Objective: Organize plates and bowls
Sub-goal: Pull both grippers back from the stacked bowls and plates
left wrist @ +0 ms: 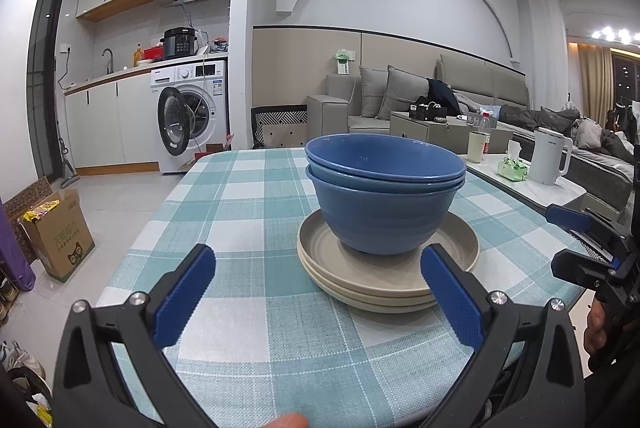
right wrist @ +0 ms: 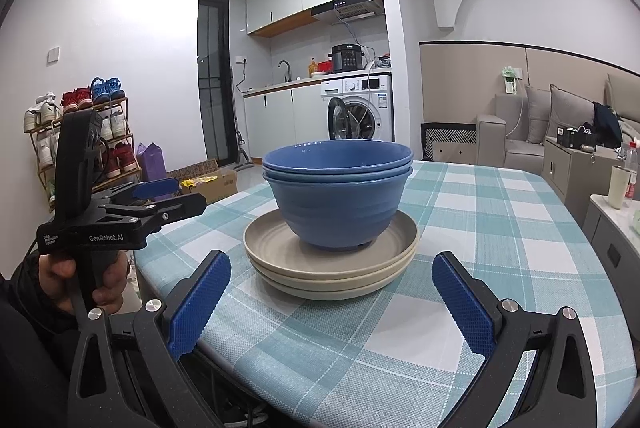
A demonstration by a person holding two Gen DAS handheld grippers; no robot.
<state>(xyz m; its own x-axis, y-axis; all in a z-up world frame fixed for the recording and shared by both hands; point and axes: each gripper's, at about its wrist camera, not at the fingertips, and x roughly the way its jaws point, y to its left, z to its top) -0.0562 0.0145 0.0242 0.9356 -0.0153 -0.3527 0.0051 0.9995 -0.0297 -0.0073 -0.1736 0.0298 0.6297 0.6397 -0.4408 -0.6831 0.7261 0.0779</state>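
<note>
Both the left gripper (left wrist: 316,292) and right gripper (right wrist: 332,298) hang with jaws spread wide and empty, just short of the blue bowls (right wrist: 338,188) nested on the beige plates (right wrist: 332,264) mid-table (right wrist: 480,228). The stack looks finished, so I'd draw straight back, low and slow. There's bare cloth all round, and only the near edge is close.

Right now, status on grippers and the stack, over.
Left gripper open, empty. Right gripper open, empty. Blue bowls nested on beige plates, centred on checked tablecloth. Nothing in the way.

Washing machine (left wrist: 192,116) door ajar; white kettle (left wrist: 548,156) near sofa (left wrist: 384,100).
</note>
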